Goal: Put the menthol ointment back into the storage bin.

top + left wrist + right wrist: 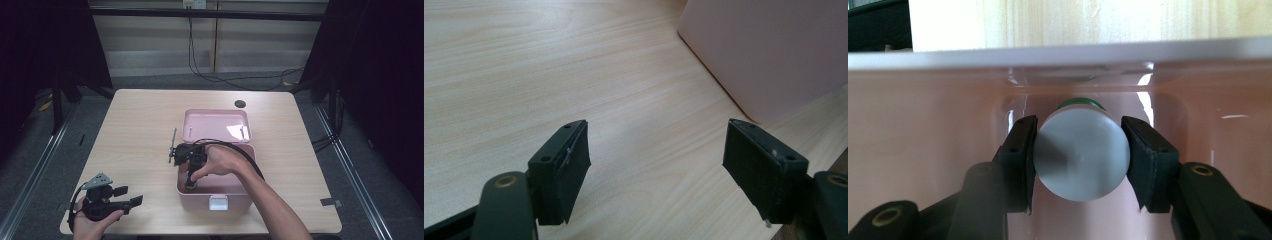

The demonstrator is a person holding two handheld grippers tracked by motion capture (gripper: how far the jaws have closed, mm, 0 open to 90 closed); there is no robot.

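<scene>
R gripper (pixel 1079 155) inside the pink box (pixel 235 196) near the desk's (pixel 140 120) front edge, fingers (pixel 1020 160) clamped on a grey-capped bottle (pixel 1080 152). L gripper (pixel 656 170) idles at front-left corner, fingers wide. I'd lift straight up, w/ steady squeeze, clearing the box wall.

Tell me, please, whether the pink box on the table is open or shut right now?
Open. The pink box has its lid swung back flat behind it, and the right gripper reaches down inside.
</scene>
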